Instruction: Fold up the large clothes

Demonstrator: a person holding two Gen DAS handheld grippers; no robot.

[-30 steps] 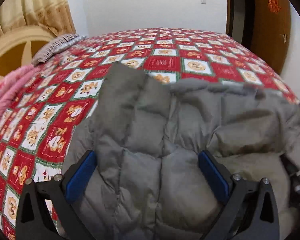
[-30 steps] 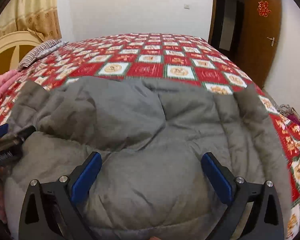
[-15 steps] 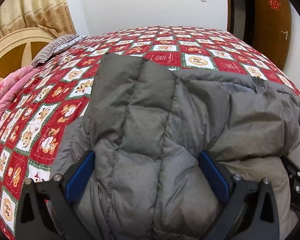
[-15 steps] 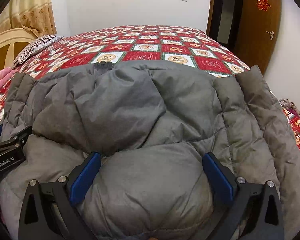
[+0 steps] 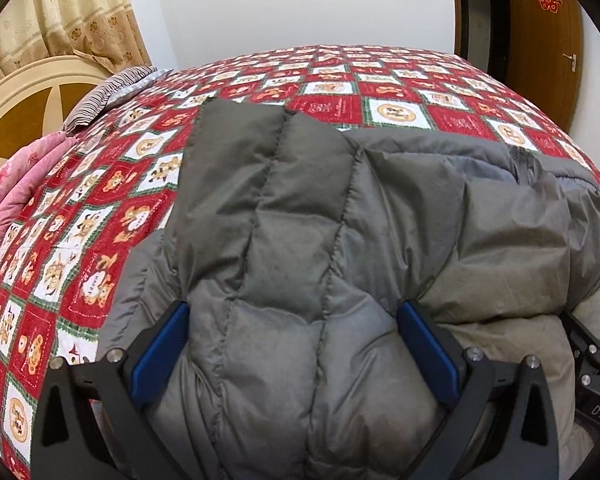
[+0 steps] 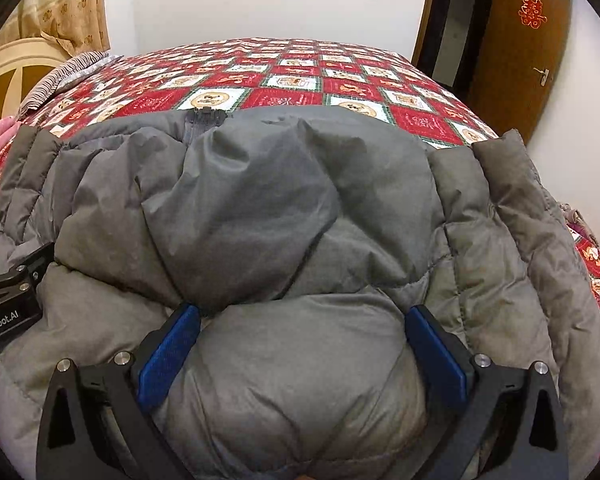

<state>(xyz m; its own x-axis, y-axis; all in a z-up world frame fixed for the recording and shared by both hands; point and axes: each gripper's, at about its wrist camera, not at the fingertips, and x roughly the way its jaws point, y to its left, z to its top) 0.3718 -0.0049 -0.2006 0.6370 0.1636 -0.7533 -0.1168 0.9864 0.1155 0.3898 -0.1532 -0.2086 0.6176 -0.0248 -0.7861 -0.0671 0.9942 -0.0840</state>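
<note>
- Down jacket (image 5: 300, 248): grey throughout, quilted in stitched panels; darker grey on the upper folds, paler and slightly beige near the grippers.
- Zipper (image 6: 204, 120) of the jacket: dark grey.
- Bedspread (image 5: 380, 92): red and white squares in a checkerboard, green edging, small bear figures and lettering.
- Left gripper (image 5: 294, 356): black frame, blue finger pads (image 5: 160, 356), silver bolts.
- Right gripper (image 6: 302, 356): black frame, blue pads, silver bolts.
- Pillow (image 5: 108, 92): fine black-and-white stripes.
- Blanket (image 5: 16, 188): pink, floral.
- Curtain (image 5: 60, 16): beige with a tan floral motif.
- Headboard (image 5: 24, 100): cream rim, brown panels.
- Door (image 6: 528, 40): brown wood, red paper emblem (image 6: 533, 13).
- Wall (image 5: 292, 0): white.
</note>
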